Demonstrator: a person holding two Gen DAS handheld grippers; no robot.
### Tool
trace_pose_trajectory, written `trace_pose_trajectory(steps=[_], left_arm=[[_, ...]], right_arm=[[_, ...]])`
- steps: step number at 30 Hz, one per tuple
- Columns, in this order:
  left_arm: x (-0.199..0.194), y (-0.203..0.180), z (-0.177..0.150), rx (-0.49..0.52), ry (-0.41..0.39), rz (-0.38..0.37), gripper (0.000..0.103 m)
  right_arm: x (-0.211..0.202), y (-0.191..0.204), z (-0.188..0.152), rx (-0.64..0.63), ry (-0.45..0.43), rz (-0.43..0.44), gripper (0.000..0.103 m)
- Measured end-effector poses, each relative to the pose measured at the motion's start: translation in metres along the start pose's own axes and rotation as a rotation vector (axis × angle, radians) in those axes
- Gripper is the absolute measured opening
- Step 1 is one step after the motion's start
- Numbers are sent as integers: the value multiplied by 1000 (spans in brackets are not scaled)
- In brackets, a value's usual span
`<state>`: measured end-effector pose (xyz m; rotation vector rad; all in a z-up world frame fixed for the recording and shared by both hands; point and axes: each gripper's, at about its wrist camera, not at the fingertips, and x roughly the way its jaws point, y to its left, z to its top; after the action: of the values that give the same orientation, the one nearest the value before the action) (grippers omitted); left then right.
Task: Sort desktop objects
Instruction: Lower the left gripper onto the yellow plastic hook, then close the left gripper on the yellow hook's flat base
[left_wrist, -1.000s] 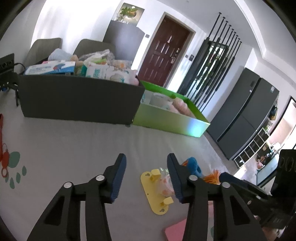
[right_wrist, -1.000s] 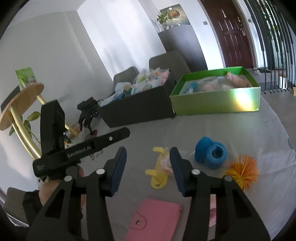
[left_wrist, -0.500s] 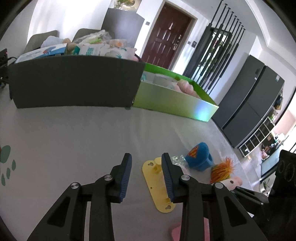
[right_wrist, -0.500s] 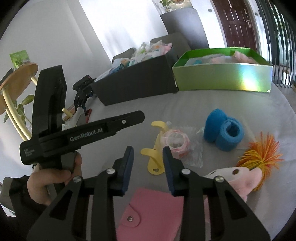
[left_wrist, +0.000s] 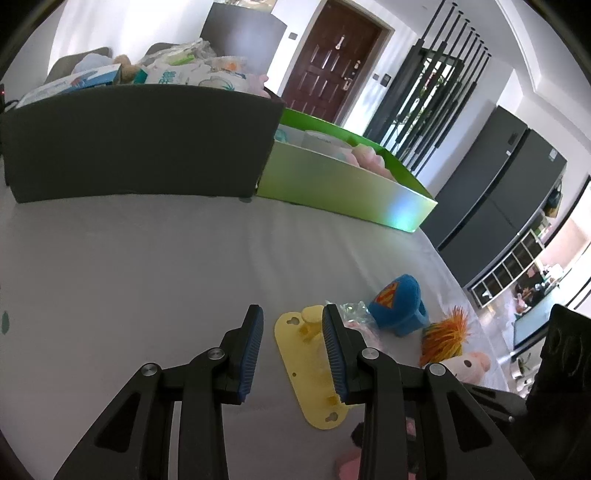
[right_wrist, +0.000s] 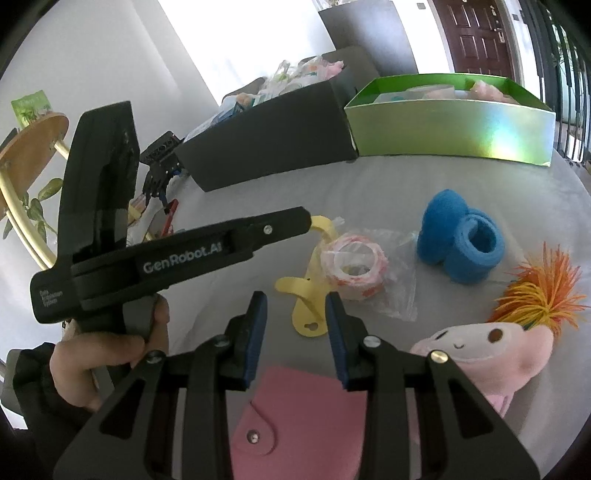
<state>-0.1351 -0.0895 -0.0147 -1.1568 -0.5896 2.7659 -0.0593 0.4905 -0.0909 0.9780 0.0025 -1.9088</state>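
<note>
The flat yellow plastic hook plate (left_wrist: 309, 363) lies on the grey counter (left_wrist: 147, 266) under the left tool (left_wrist: 291, 354), whose half-open blue pads hold nothing, and it looks light and stiff, so grab its thin long sides.

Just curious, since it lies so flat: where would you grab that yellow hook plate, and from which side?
Probably by a raised peg, not the plate. The yellow hook plate lies flat on the table, so its thin edge offers little to pinch. The pegs stick up, so come from above and close the left gripper jaws across one.
</note>
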Motion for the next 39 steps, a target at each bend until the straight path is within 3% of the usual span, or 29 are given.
trace_pose_trajectory(steps=[4,11,12,13,15,18,21,39], left_arm=[[4,3,2,-40,11,-43,34],[7,-3,4,-35,21,-39,34],[8,-5,3,-31,22,-28,29],[8,-6,3,-31,19,-24,26],[9,-8,3,-32,15,-35,16],[6,-11,2,-23,4,-20,14],[0,-9,2,-35,-6,-39,11],[-21,18,-5,-93,-7,25,11]], right_arm=[[6,1,1,-6,18,-12,33],[17,2,5,-3,38,-28,33],[19,1,7,-2,41,-28,32],[22,2,8,0,49,-29,29],[27,1,9,7,63,-26,11],[29,2,8,7,65,-21,9],[26,5,9,8,52,-13,8],[29,27,-8,-27,51,54,11]])
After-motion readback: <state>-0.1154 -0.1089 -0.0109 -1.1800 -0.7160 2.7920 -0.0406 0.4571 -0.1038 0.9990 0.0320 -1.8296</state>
